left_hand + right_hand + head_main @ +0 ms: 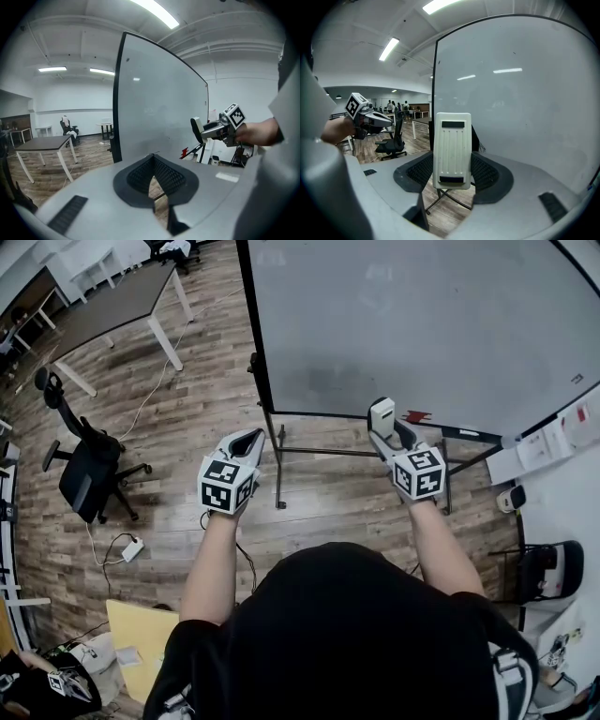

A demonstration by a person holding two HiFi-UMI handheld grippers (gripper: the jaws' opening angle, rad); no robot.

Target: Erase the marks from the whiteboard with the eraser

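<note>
Closest to us, our black shirt [347,634] fills the bottom of the head view, and both bare forearms reach out over the wood floor [178,418].

We hold the right gripper [382,420] up at the lower edge of the whiteboard [422,324]. Its jaws pinch the white eraser [452,150] from both sides. The eraser stands upright between the dark ribbed pads [487,173], its ridged back facing the right gripper's camera. It sits just in front of the board's lower part, near the red object [415,415] on the tray; we cannot tell whether it touches the surface.

We hold the left gripper [247,440] lower and to the left, just off the board's black left frame [255,334]. Its jaws are pressed together at the tips with nothing between them.

We see no clear writing on the board, only a faint grey smear [314,381] toward its lower left.

Well apart on the left stand a black office chair [84,470] and a dark table with white legs [117,301]. A white power strip [131,548] lies on the floor.
</note>
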